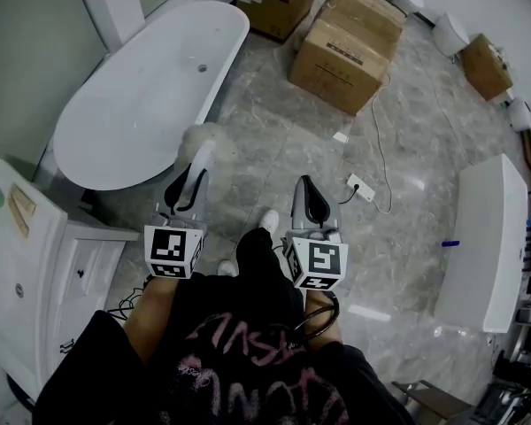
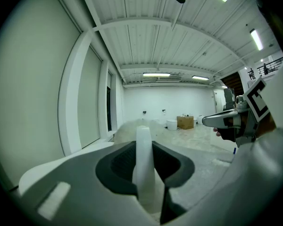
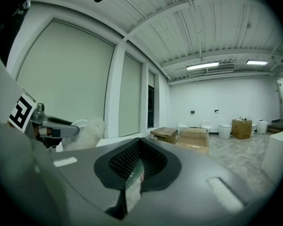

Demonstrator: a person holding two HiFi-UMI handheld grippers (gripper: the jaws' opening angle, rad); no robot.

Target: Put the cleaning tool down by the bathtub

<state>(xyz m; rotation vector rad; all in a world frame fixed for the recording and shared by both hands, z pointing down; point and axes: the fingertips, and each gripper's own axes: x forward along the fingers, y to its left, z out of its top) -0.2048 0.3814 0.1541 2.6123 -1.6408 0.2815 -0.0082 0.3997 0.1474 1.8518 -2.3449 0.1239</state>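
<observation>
My left gripper [image 1: 195,177] clamps the cleaning tool [image 1: 205,144] by its white handle, near the bathtub [image 1: 142,104]; my right gripper [image 1: 310,193] closed, empty

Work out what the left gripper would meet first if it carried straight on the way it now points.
Probably the bathtub. The left gripper grips the cleaning tool, whose fluffy head leads toward the tub's near side. How far off the tub stands is unclear from these views.
</observation>
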